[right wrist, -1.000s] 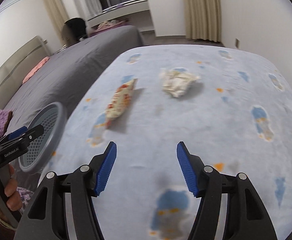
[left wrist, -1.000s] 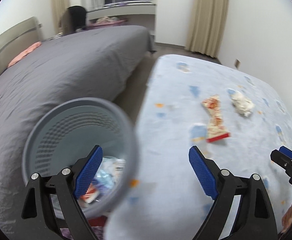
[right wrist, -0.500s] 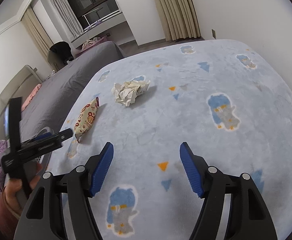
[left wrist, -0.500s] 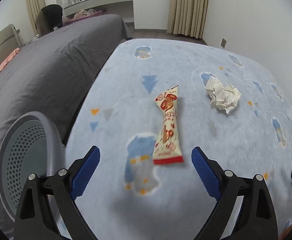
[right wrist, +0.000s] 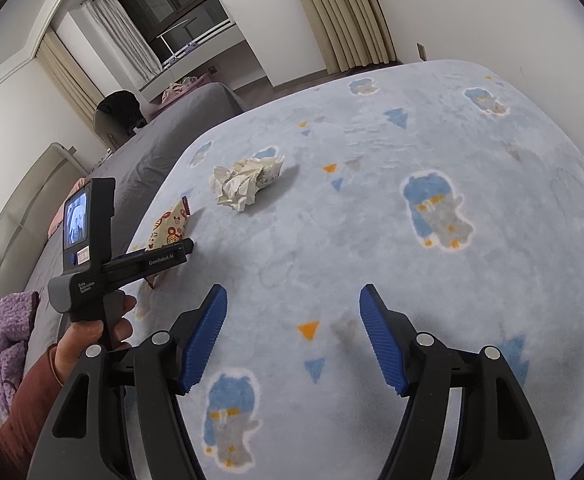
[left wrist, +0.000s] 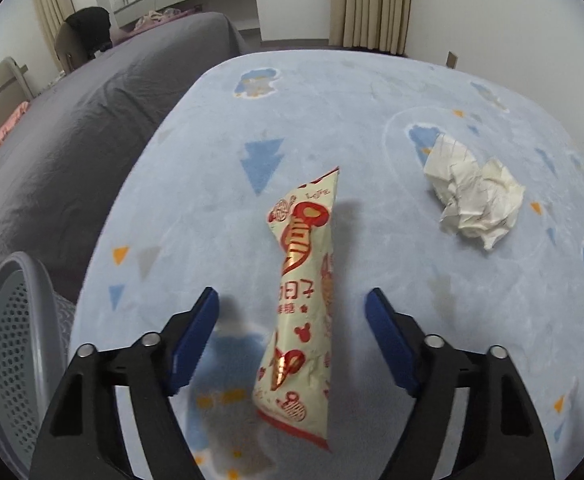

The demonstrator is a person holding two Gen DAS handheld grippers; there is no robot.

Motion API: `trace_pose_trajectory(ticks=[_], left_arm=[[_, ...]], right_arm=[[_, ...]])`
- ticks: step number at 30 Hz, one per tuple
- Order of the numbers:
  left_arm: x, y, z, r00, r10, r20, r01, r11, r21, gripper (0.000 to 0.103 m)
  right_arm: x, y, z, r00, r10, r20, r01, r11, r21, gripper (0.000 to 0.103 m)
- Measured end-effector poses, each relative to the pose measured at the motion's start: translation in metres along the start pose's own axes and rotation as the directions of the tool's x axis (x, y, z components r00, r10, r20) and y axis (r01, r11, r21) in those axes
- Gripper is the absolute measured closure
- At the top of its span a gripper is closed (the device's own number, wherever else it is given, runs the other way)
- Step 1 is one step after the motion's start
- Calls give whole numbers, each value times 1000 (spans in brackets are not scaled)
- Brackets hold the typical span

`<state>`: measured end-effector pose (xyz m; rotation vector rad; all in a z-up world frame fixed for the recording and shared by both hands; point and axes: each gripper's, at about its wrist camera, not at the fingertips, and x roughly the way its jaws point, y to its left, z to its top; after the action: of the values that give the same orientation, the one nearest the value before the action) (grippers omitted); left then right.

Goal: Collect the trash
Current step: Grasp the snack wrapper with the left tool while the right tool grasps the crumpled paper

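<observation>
At the far left of the left wrist view, a grey perforated bin (left wrist: 9,356) stands at the edge of the pale blue blanket (left wrist: 372,92), beside a bed with a dark grey cover (left wrist: 91,120). The left gripper (left wrist: 292,338) hangs over the blanket with its jaws closing; the blue pads flank a long cream-and-red snack wrapper (left wrist: 304,300) that lies between them, and neither pad touches it. To the right of the wrapper, well apart from it, sits a crumpled ball of white paper (left wrist: 476,196). In the right wrist view, a hand (right wrist: 91,328) at the left grips the handle of the left gripper, whose fingers reach over the near end of the wrapper (right wrist: 169,230). The paper ball (right wrist: 245,180) lies beyond that, farther up the blanket (right wrist: 492,200). At the bottom, the right gripper (right wrist: 292,338) hovers above bare patterned blanket with its jaws spread and nothing between them.
</observation>
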<state>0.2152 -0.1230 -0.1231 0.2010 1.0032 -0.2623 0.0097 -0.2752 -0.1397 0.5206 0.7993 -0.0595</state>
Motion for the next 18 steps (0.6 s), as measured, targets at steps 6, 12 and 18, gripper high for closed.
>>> trace_pose_trajectory(ticks=[6,12,18], left_arm=[[-11,-3,-4,998,-62,-1,62,998,30,82],[-49,15,-26,997,-70,43,67,996,64,82],[-71,46,-36,994,-23,103,15,997,74,82]], right_arm=[[5,1,-1,1000,-17,-7,17,1000,-8,37],[12,9,-4,999,-37,-12,36,999,-35,37],[27,26,-3,998,-57,-36,54,997,-62,37]])
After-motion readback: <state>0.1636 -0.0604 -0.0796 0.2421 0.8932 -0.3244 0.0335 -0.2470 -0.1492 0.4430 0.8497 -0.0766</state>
